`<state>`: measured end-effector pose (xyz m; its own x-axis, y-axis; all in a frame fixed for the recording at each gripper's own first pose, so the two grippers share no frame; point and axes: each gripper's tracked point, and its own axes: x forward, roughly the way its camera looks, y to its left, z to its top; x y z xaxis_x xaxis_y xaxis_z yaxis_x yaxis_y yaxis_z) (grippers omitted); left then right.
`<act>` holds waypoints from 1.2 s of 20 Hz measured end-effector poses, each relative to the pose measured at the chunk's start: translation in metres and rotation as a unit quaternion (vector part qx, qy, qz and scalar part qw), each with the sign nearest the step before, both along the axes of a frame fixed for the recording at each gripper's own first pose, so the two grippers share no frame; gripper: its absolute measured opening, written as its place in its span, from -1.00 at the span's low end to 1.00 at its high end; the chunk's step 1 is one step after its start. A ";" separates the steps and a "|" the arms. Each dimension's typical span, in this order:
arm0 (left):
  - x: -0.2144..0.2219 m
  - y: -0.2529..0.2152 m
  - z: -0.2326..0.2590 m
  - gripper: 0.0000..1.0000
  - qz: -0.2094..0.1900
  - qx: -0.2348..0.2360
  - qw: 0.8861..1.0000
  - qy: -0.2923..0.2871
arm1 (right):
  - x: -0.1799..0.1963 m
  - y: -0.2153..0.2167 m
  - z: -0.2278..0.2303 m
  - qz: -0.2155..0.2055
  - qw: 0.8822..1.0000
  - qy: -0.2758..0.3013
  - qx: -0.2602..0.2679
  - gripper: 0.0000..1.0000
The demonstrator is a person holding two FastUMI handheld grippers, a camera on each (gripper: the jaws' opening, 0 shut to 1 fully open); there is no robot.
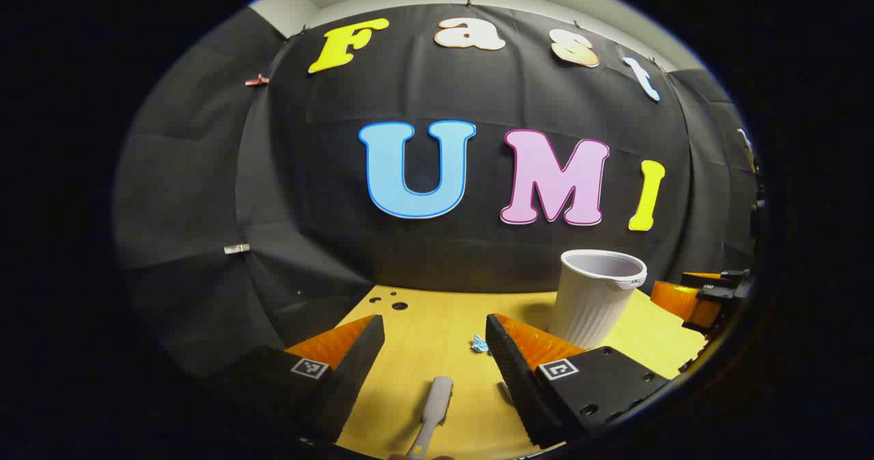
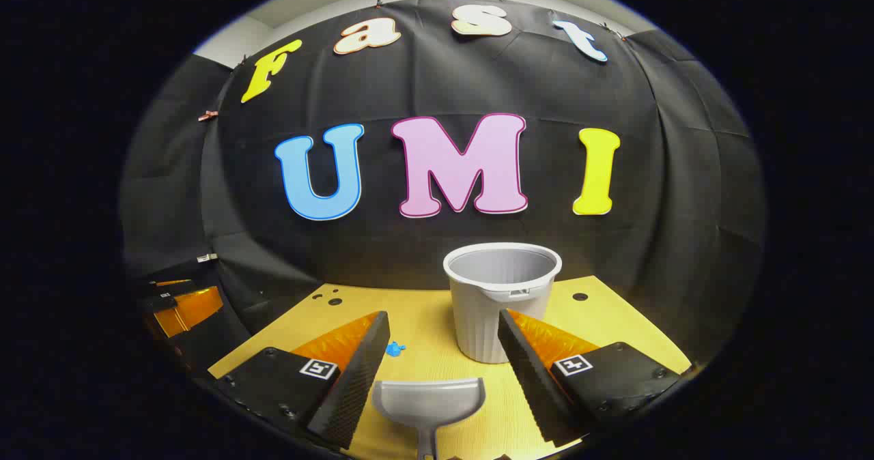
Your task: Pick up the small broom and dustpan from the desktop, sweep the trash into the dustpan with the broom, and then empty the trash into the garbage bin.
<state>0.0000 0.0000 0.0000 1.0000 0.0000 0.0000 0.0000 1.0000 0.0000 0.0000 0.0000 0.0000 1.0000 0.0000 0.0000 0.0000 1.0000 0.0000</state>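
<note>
In the left gripper view a small grey broom lies flat on the yellow desktop, between and just below my open left gripper. Blue trash sits by the right finger's tip. A ribbed grey garbage bin stands upright at the right. In the right gripper view a grey dustpan lies on the desktop, mouth toward the wall, between the fingers of my open right gripper. The blue trash lies left of the garbage bin, which stands just beyond the dustpan.
Small round holes mark the desktop's far left corner, and another hole lies right of the bin. The other gripper hangs at the right edge of the left gripper view, and at the left edge of the right gripper view.
</note>
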 end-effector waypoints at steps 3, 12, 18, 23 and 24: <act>0.005 0.011 -0.014 0.92 0.004 -0.023 0.999 0.023 | -0.006 -0.003 -0.006 -0.012 1.000 0.007 0.001 0.99; 0.011 0.013 -0.029 0.92 -0.028 -0.018 0.999 0.035 | -0.002 -0.001 -0.026 -0.019 0.998 0.037 0.040 0.97; 0.022 0.016 -0.040 0.92 -0.037 -0.011 0.998 0.058 | 0.012 0.002 -0.032 -0.021 0.998 0.046 0.028 0.97; 0.034 0.017 -0.065 0.92 -0.047 -0.012 0.993 0.107 | 0.023 0.006 -0.043 -0.012 0.998 0.063 0.024 0.97; 0.035 0.016 -0.074 0.92 -0.050 -0.014 0.991 0.121 | 0.026 0.007 -0.044 -0.009 0.998 0.066 0.023 0.97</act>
<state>0.0354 0.0165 -0.0740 0.9659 -0.1020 -0.2379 0.0955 0.9947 -0.0389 0.0257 0.0073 -0.0445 0.9913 -0.0152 -0.1311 0.0211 0.9988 0.0441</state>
